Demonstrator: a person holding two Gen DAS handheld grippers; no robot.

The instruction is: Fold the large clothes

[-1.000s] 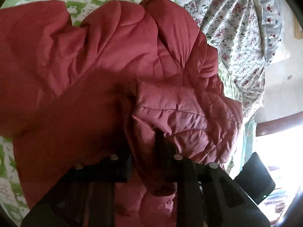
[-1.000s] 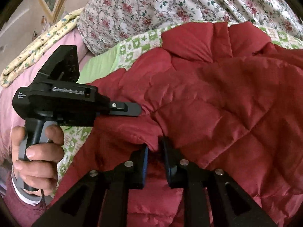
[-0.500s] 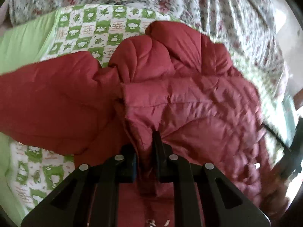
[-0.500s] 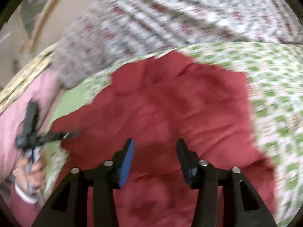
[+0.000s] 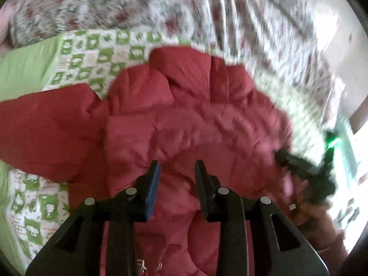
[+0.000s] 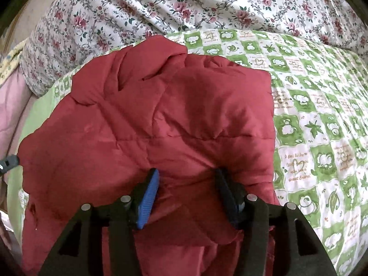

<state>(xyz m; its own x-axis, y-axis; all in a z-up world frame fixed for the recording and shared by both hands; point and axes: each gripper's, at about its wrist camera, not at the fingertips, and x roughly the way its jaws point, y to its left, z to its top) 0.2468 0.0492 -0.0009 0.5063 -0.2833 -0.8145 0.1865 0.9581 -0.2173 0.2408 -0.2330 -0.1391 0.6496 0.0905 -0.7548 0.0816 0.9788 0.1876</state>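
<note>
A dark red quilted puffer jacket (image 5: 188, 124) lies on the green-and-white checked bedspread (image 5: 92, 53). It also fills the middle of the right wrist view (image 6: 149, 119), partly folded with a straight edge on its right. My left gripper (image 5: 177, 170) is open and empty just above the jacket. My right gripper (image 6: 187, 179) is open and empty over the jacket's near edge. The right gripper shows blurred at the right of the left wrist view (image 5: 306, 172).
A floral quilt (image 6: 207, 7) is bunched along the far side of the bed. The checked bedspread (image 6: 322, 126) lies bare to the right of the jacket. A pink cover (image 6: 11, 96) lies at the left edge.
Both grippers have let go of the jacket and opened. The jacket part they held now lies folded over on the bed. Both grippers have pulled back and risen.
</note>
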